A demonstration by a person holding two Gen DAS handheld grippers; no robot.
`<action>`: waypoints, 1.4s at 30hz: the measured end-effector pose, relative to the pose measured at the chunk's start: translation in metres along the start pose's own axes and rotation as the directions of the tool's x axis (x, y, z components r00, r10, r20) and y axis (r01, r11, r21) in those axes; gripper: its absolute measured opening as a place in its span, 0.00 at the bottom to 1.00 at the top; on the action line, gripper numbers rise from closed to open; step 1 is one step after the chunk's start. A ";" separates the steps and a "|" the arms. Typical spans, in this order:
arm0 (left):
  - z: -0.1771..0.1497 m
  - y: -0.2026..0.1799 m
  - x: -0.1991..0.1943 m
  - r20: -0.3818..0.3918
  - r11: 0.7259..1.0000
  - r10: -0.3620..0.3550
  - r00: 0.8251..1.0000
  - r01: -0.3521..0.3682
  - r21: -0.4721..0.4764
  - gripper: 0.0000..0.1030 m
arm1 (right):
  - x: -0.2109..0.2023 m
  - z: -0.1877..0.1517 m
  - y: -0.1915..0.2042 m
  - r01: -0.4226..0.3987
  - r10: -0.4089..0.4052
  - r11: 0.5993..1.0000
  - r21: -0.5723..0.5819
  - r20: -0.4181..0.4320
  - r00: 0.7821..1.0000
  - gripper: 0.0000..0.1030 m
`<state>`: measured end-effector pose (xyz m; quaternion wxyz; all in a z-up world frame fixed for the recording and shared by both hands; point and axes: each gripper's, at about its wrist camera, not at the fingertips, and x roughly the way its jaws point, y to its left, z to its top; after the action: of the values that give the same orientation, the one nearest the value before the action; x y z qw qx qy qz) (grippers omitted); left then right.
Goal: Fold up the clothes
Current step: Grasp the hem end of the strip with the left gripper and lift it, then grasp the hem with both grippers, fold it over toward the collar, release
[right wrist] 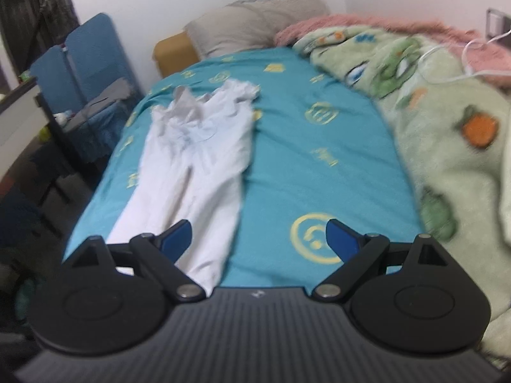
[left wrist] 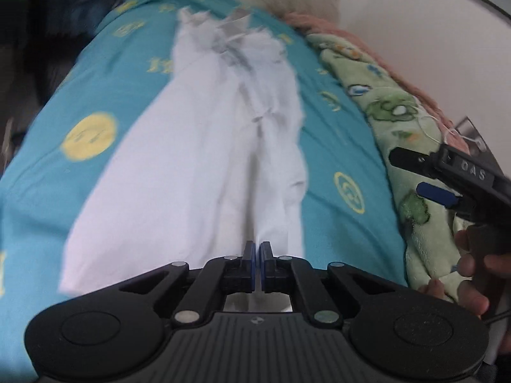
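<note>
A white garment (left wrist: pixel 204 146) lies stretched lengthwise on the teal bed sheet (left wrist: pixel 95 95), its ruffled end at the far side. My left gripper (left wrist: pixel 257 255) is shut on the near end of the garment, which rises into the pads. My right gripper (right wrist: pixel 257 236) is open and empty, hovering above the near part of the sheet (right wrist: pixel 303 146), just right of the garment (right wrist: pixel 198 159). The right gripper also shows at the right edge of the left wrist view (left wrist: pixel 415 175), held by a hand.
A green fleece blanket (right wrist: pixel 431 121) and a pink blanket (right wrist: pixel 367 25) are piled along the right side of the bed. A grey pillow (right wrist: pixel 249 28) lies at the head. A blue chair (right wrist: pixel 89 60) with things on it stands left of the bed. A white cable (right wrist: pixel 472 60) crosses the blankets.
</note>
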<state>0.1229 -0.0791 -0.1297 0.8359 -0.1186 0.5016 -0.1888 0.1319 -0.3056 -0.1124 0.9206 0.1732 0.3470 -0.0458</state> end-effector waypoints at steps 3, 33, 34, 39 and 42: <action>0.002 0.034 -0.019 -0.031 0.996 0.055 0.998 -0.057 -0.066 0.09 | 0.013 -0.010 0.003 -0.088 0.096 0.993 0.080 -0.113 0.989 0.89; 0.043 0.086 -0.021 -0.103 0.943 0.088 0.991 -0.116 -0.312 0.05 | 0.034 -0.045 0.066 -0.184 0.186 0.981 0.056 -0.515 0.837 0.05; 0.046 0.086 -0.035 -0.064 0.934 0.054 0.997 -0.073 -0.349 0.05 | 0.025 -0.035 0.064 -0.192 0.199 0.979 0.065 -0.490 0.849 0.05; 0.064 0.061 -0.107 0.127 0.916 -0.036 0.991 0.084 -0.392 0.04 | -0.035 0.018 0.060 -0.248 0.266 0.964 0.097 -0.333 0.905 0.04; 0.064 0.039 -0.144 0.200 0.918 -0.045 0.979 0.119 -0.378 0.04 | -0.076 0.045 0.055 -0.279 0.294 0.956 0.096 -0.239 0.925 0.04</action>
<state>0.1258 0.0198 -0.0004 0.8306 -0.3201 0.4426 -0.1086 0.1138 -0.2724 -0.0154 0.8605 0.2541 0.4299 0.1010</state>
